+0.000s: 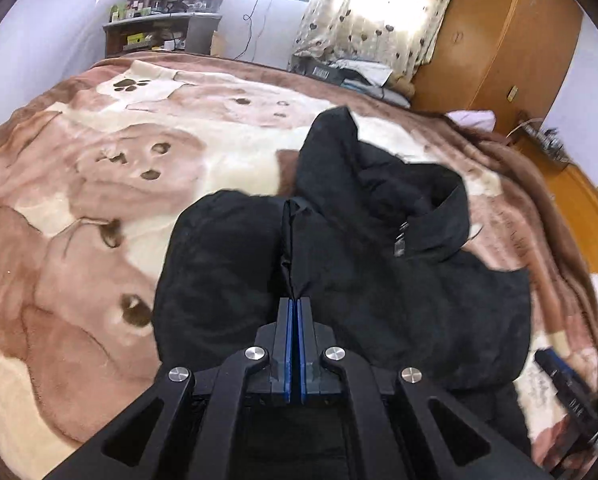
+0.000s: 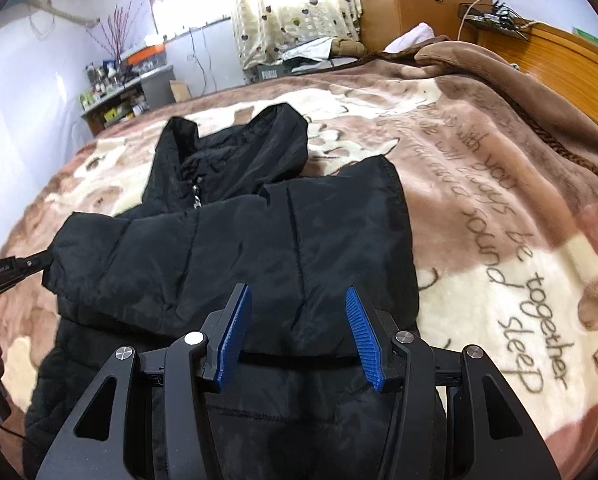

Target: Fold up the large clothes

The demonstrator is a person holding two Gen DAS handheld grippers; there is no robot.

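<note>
Black puffer jacket [image 1: 379, 240] fabric is what we grip with our left gripper [image 1: 297, 304]: its blue-padded fingers [image 1: 289, 344] are pressed together on a thin raised fold of the cloth, which rises as a ridge straight ahead of the tips. Our right gripper [image 2: 299, 300] hovers just above the jacket with its blue ribbed fingers [image 2: 235, 332] spread wide apart, nothing between them.

Seen from the right wrist, a folded panel of the jacket [image 2: 235, 248] lies across the lower body of the garment, and the left gripper [image 2: 31, 264] pinches that panel's edge at the far left. Beyond it the hood points away from us, with a zipper [image 2: 197, 196] showing at the collar.

The jacket lies on a bed covered by a brown and cream plush blanket [image 2: 479, 220] printed with cursive lettering. Past the bed stand a heart-patterned curtain [image 2: 295, 8], a cluttered shelf [image 2: 123, 100] and a wooden wardrobe [image 1: 499, 40].
</note>
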